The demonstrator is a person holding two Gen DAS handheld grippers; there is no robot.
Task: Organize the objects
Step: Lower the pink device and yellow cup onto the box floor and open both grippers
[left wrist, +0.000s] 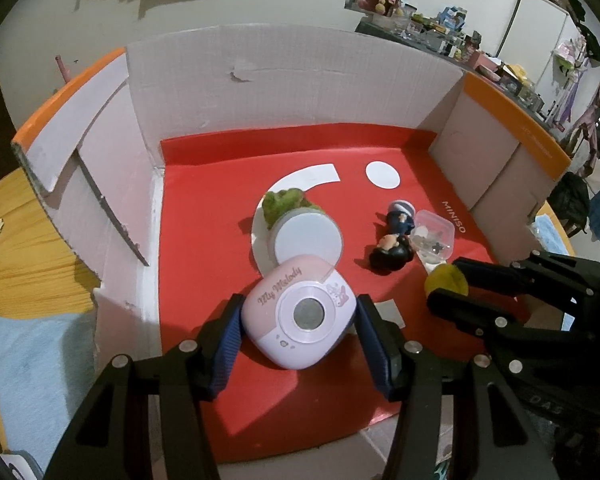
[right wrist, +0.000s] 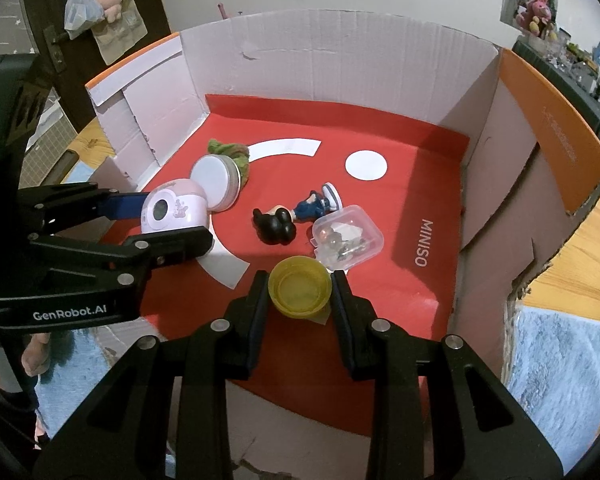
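A cardboard box with a red floor holds the objects. My left gripper is shut on a pink "My Melody" toy camera, also in the right wrist view, low over the box floor. My right gripper is shut on a yellow cap, seen from the left wrist too. On the floor lie a round tin against a green plush, a dark-haired figurine, and a small clear plastic case.
The box has tall cardboard walls with orange flaps. It stands on a wooden table with a blue cloth. Shelves with clutter are behind.
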